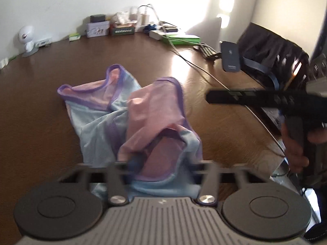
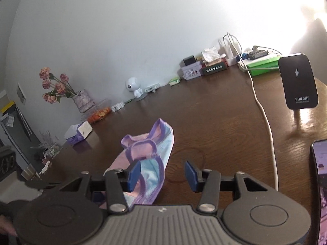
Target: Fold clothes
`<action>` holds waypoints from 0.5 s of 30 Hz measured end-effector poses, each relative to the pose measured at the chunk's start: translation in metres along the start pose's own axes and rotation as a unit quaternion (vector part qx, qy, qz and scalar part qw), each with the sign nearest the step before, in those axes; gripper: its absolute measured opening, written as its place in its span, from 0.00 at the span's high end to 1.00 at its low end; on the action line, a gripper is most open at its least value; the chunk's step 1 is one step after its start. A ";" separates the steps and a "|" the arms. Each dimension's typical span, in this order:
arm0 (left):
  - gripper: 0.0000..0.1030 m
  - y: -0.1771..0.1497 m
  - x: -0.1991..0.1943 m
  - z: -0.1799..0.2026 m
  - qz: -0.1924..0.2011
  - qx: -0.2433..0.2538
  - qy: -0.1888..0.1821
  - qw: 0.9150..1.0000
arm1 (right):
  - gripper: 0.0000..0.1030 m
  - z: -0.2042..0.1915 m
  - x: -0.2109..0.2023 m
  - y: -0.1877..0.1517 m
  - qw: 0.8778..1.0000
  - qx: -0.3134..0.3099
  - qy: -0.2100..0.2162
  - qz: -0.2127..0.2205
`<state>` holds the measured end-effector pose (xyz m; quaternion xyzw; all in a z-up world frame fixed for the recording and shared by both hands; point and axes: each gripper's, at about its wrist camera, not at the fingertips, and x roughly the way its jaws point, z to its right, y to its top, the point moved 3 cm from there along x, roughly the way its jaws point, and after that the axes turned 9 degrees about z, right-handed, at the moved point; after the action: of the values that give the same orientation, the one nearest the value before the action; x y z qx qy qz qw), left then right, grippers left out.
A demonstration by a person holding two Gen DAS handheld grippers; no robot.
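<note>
A small light-blue and pink garment with purple trim (image 1: pixel 106 122) lies crumpled on the brown wooden table (image 1: pixel 40 94). My left gripper (image 1: pixel 161 165) is right over its near edge, and the cloth bunches up between the fingers and hides the pads, so its grip is unclear. My right gripper (image 2: pixel 162 176) is open with blue pads (image 2: pixel 133 175) showing; the garment (image 2: pixel 155 163) lies under its left finger. The right gripper also shows in the left wrist view (image 1: pixel 265 100), held by a hand to the right of the garment.
A white cable (image 2: pixel 265 118) runs along the table at right. A black charger stand (image 2: pixel 297 81) and a phone (image 2: pixel 318 183) are at the right. Boxes (image 2: pixel 202 65), a white toy robot (image 2: pixel 133 87) and a flower vase (image 2: pixel 82 102) line the wall. A dark chair (image 1: pixel 271 49) stands beyond the table.
</note>
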<state>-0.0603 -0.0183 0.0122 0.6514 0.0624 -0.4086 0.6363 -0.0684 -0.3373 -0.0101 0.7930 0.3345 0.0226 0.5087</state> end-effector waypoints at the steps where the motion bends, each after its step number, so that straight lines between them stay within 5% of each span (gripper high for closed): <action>1: 0.95 0.001 -0.004 -0.012 0.010 -0.027 0.002 1.000 | 0.54 -0.001 0.001 -0.003 1.000 -0.005 0.004 -0.009; 6: 0.82 0.012 -0.034 -0.064 0.070 -0.122 0.022 0.990 | 0.54 -0.021 0.013 -0.015 0.997 -0.040 0.049 -0.041; 7: 0.61 0.013 -0.038 -0.065 0.073 -0.118 0.022 0.990 | 0.54 -0.025 0.014 -0.016 0.996 -0.046 0.058 -0.046; 9: 0.35 0.013 -0.046 -0.066 0.080 -0.106 0.020 0.991 | 0.54 -0.030 0.012 -0.018 0.994 -0.059 0.071 -0.055; 13: 0.33 0.003 -0.040 -0.059 0.058 -0.082 0.012 0.995 | 0.57 -0.033 0.022 -0.025 0.993 -0.063 0.057 -0.085; 15: 0.33 -0.003 -0.035 -0.054 0.044 -0.074 0.002 0.996 | 0.84 -0.031 0.020 -0.026 0.993 -0.064 0.040 -0.090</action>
<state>-0.0607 0.0452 0.0230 0.6050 0.0652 -0.3736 0.7001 -0.0774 -0.2953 -0.0228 0.7242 0.4222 0.0297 0.5444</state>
